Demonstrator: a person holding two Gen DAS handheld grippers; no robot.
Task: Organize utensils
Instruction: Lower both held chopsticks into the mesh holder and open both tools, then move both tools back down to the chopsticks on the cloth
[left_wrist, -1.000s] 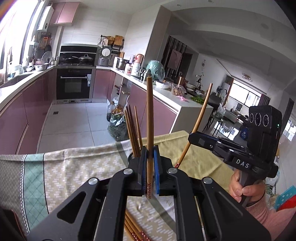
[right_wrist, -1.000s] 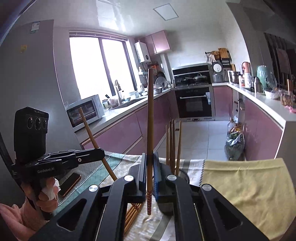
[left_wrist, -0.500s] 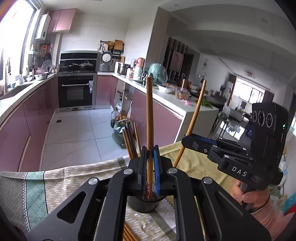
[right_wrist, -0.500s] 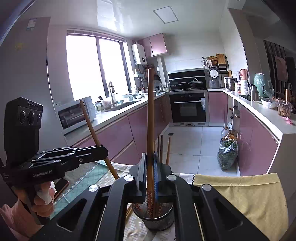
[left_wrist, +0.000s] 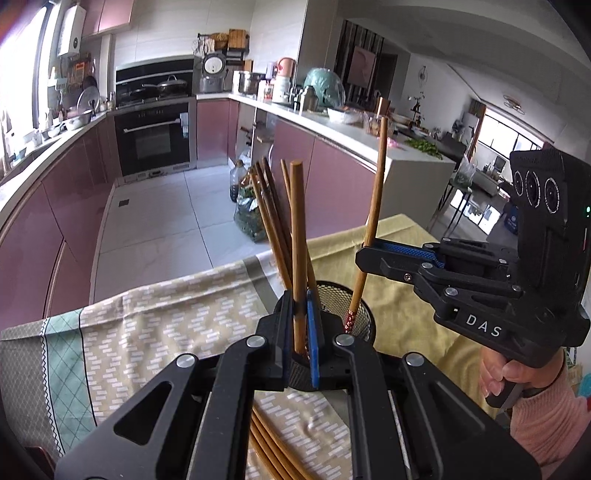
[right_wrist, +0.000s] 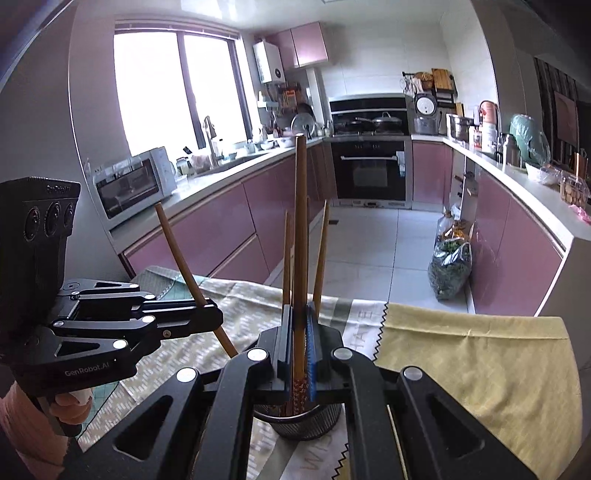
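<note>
step: we lower two chopsticks into mesh holder (left_wrist: 347, 317) at table's far edge | left gripper (left_wrist: 300, 332) clamps left chopstick (left_wrist: 297, 236), right gripper (right_wrist: 298, 347) clamps right chopstick (right_wrist: 300, 229) | next: sink tips inside rim, release

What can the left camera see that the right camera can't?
Only the left wrist view shows the loose chopsticks lying on the cloth, the dining area with a far window, and the right gripper from the side.

Only the right wrist view shows the microwave, the big kitchen window, and the left gripper from the side.

Both show the oven, the mesh cup holding chopsticks, the patterned cloth, and each gripper's jaws shut on one upright chopstick.
</note>
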